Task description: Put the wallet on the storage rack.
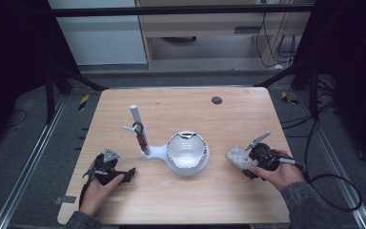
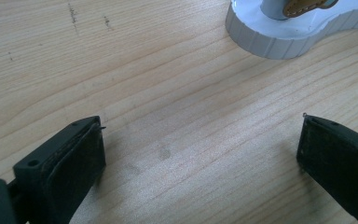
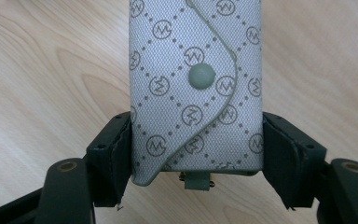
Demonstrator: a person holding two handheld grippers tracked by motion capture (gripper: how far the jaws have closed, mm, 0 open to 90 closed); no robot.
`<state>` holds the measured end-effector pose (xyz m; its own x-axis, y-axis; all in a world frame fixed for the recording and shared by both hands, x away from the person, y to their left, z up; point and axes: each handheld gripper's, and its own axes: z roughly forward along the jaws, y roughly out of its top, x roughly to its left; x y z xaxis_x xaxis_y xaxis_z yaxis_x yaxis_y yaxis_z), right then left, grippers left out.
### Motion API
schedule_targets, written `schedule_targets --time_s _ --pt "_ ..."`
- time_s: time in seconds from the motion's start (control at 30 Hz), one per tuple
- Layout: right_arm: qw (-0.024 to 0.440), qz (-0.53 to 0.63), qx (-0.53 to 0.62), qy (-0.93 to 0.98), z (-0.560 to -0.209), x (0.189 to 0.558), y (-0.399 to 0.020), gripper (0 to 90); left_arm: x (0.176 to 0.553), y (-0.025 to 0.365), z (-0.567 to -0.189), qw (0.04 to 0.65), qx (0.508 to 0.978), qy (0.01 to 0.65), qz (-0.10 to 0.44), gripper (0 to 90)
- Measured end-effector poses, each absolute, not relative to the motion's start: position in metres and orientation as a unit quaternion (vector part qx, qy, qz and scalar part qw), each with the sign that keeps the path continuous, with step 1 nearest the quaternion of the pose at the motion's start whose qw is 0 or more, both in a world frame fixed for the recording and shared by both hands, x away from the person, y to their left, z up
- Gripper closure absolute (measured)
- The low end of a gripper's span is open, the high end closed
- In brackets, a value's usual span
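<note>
Right claw (image 3: 196, 154) is clamped on a small grey pouch (image 3: 196, 84), one jaw pressing each long side near its lower end, so the snap flap faces the camera. In the high view the pouch (image 1: 238, 155) sticks out of that claw (image 1: 249, 162) toward the white stand (image 1: 187, 153), at the right side of the table (image 1: 181, 205), just off the wood as far as I can tell.

Left claw (image 1: 128, 172) lies low on the table, jaws wide apart with nothing between them; its own view looks across bare wood to the stand's ribbed base (image 2: 279, 39).

The pouch looks like woven, coated fabric with a printed pattern: light, soft-walled, probably a little springy. The sides bow in only slightly under the pads, so something inside may stiffen it. The weave should give decent friction, but a grip this near the end could let it droop or pivot. A hold nearer the middle, across the narrow width and clear of the snap, seems safer. It is hardly fragile, though a hard squeeze could crease it.
</note>
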<state>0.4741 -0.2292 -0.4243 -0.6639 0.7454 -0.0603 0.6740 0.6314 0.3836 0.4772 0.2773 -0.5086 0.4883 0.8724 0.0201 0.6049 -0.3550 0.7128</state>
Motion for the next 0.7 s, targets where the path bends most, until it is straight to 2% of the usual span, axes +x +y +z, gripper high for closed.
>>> schedule_targets --time_s 0.3,0.7 --pt "0.129 0.164 0.349 0.913 -0.375 0.470 -0.202 31.5 0.477 0.277 -0.509 0.329 0.798 0.463 0.203 0.2" --pt "0.139 0.155 0.290 0.934 -0.345 0.463 -0.157 31.5 0.477 0.277 -0.509 0.330 0.796 0.464 0.204 0.1"
